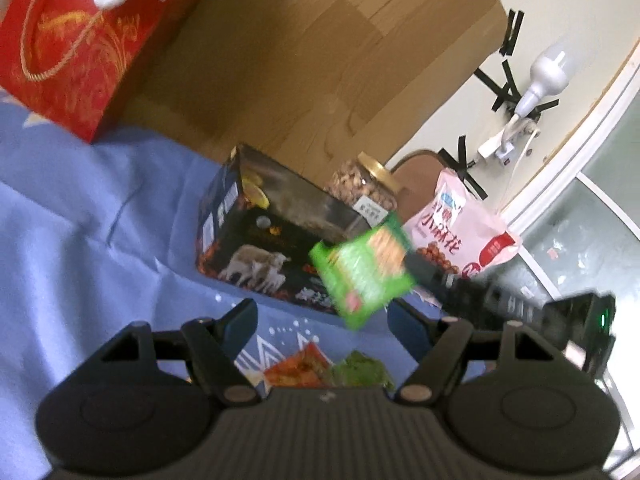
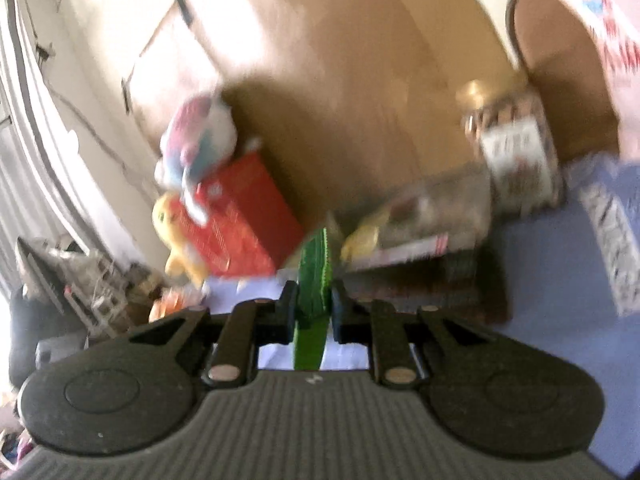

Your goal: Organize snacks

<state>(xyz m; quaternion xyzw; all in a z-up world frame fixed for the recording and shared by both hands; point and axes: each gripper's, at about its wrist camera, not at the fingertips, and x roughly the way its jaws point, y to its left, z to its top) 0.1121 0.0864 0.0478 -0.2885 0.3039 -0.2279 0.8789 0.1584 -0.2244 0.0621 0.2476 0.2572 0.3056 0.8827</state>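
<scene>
Left wrist view: the left hand-held gripper (image 1: pixel 320 326) stands with its jaws apart and nothing between them, over a blue cloth (image 1: pixel 80 220). At one o'clock of it, the right hand-held gripper (image 1: pixel 412 264) clamps a green packet (image 1: pixel 362 270) clear of the cloth. Behind the packet lie a dark box (image 1: pixel 260 236), a nut jar (image 1: pixel 362 186) and a pink bag (image 1: pixel 452 224). A red box (image 1: pixel 76 52) sits at eleven o'clock.

Right wrist view: blurred. The right jaws pinch the green packet edge-on at centre. The red box lies at ten o'clock, the jar at two.
</scene>
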